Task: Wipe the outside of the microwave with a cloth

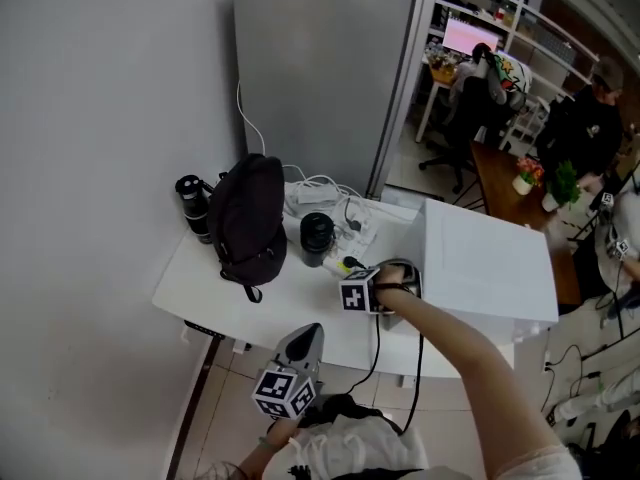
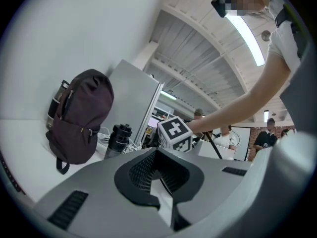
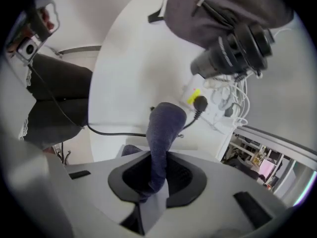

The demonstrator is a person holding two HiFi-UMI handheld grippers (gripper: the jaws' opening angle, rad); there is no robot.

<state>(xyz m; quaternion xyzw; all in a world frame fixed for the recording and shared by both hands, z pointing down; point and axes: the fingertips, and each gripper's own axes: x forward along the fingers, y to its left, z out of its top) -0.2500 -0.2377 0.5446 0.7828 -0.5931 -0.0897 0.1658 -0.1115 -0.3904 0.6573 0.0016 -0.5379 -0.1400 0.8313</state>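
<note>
**Cloth clamped tight beside the microwave's left flank**

The dark blue cloth (image 3: pixel 161 133) is held by the right gripper (image 3: pixel 154 163). Its fingers (image 3: pixel 190 177) are closed hard on the fabric, which rises out of them in a folded loop. In the head view this gripper is seen over the white bench (image 1: pixel 200 278), just beside the left side of the white microwave (image 1: pixel 490 258). The microwave stands at the bench's right end. Whether the cloth is touching the casing cannot be told.

Plenty of clutter is found ahead of the cloth. A white power strip (image 3: pixel 208 114) with a yellow label lies right in front, and a black plug (image 3: pixel 201 103) is seated in it. A tangle of white cables (image 3: pixel 233 95) is spread beside the strip. Just beyond, a black tumbler (image 3: pixel 233 48) is planted upright, and behind that the dark backpack (image 1: pixel 248 218) is slumped on the bench. A black bottle (image 1: pixel 193 206) is tucked at the backpack's left, close to the wall. A black cable (image 3: pixel 114 131) is trailed across the bench surface near the cloth.

The left gripper (image 1: pixel 303 346) is held low, off the bench's front edge and well apart from the microwave. Its fingers (image 2: pixel 143 170) are pressed together with nothing caught between them.

A tall grey panel (image 1: pixel 320 78) is stood behind the bench, and people (image 1: pixel 590 118) are seen at desks far off to the right
</note>
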